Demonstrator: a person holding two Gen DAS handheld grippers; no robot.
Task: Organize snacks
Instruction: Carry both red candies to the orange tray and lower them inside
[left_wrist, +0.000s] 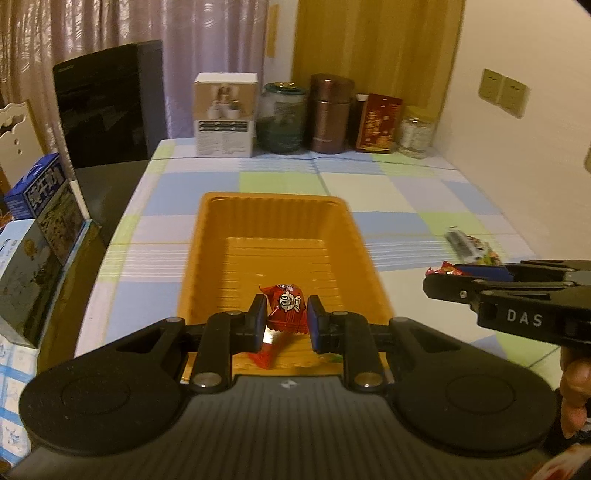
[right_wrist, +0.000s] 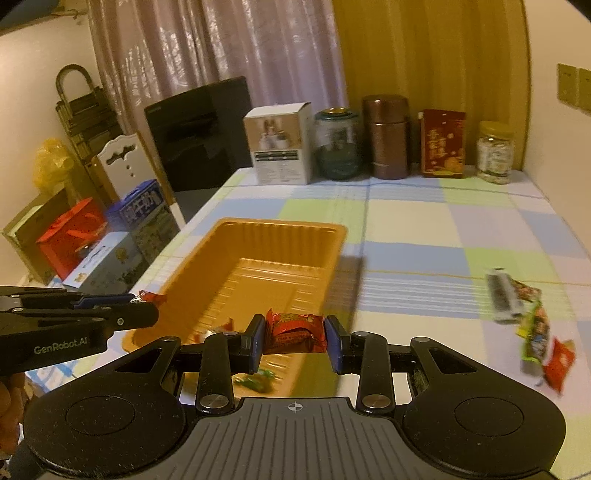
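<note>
An orange plastic tray (left_wrist: 273, 210) (right_wrist: 280, 230) lies on the checked tablecloth. My left gripper (left_wrist: 286, 317) is shut on a red wrapped candy (left_wrist: 286, 304) and hangs over the tray's near end. My right gripper (right_wrist: 295, 334) is shut on a red snack packet (right_wrist: 295, 330), over the tray's near right corner. In the left wrist view the right gripper (left_wrist: 439, 275) comes in from the right with its red packet. The left gripper (right_wrist: 144, 301) shows at the left edge of the right wrist view. A red wrapper (right_wrist: 225, 325) and a green wrapper (right_wrist: 258, 380) lie in the tray.
Several loose snacks (right_wrist: 532, 321) (left_wrist: 472, 247) lie on the cloth to the right of the tray. Along the back wall stand a white box (left_wrist: 225, 114), a green jar (left_wrist: 282, 118), a brown canister (left_wrist: 330, 112), a red box (left_wrist: 378, 123) and a clear jar (left_wrist: 417, 133). Cartons (left_wrist: 40, 225) flank the table's left edge.
</note>
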